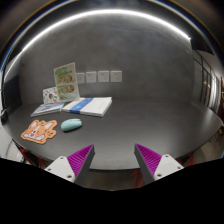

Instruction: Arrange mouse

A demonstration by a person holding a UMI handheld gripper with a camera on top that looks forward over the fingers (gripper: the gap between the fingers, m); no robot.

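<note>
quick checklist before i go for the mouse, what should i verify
1. Gripper fingers open, nothing between them: ok.
2. Mouse in view, on the table, beyond the fingers to their left: ok.
3. Gripper lined up with mouse: not ok, it sits off to the side.
4. Path across the table free: ok.
5. Orange mat close beside mouse, touching or not: cannot tell.
6. Books behind mouse, apart from it: ok.

Bare tabletop (140,125) ahead, rightward; mouse (71,125), orange mat (39,131), books (88,105) crowd left side.
</note>
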